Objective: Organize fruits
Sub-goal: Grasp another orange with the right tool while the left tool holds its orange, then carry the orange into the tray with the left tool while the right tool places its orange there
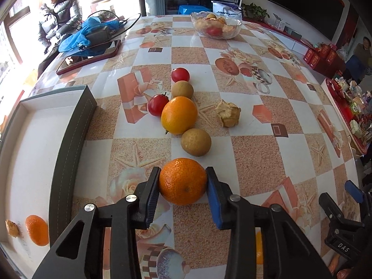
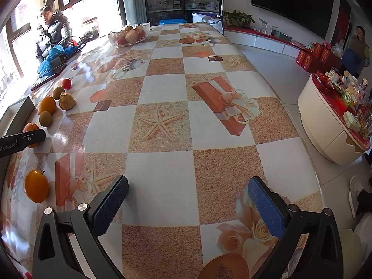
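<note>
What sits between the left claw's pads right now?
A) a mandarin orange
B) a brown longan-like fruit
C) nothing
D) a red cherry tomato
A: in the left wrist view the left claw has its pads pressed on both sides of the mandarin orange, while the tomatoes and brown fruits lie farther up the table.

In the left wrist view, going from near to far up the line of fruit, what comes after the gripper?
Left gripper → mandarin → brown fruit → big orange → second brown fruit → far tomato → glass bowl.
</note>
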Demonstrator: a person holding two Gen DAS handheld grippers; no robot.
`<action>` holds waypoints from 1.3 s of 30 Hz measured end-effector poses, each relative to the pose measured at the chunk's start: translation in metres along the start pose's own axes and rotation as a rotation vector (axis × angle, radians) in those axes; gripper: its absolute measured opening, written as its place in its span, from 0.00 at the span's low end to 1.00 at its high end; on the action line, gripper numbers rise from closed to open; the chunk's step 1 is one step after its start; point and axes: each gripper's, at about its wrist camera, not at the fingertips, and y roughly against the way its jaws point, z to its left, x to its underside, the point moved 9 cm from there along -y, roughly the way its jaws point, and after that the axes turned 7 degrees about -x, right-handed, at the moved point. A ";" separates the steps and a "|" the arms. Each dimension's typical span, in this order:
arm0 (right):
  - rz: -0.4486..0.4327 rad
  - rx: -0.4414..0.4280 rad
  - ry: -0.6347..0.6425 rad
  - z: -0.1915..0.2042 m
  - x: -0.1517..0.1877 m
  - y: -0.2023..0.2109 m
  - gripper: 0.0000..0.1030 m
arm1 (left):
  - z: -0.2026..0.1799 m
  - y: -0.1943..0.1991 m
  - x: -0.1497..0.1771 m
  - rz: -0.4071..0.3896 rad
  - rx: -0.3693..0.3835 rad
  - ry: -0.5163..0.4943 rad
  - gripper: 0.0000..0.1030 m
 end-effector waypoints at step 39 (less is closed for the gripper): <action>0.115 -0.292 0.301 0.153 0.012 0.001 0.37 | 0.050 0.039 0.075 -0.075 -0.031 0.031 0.40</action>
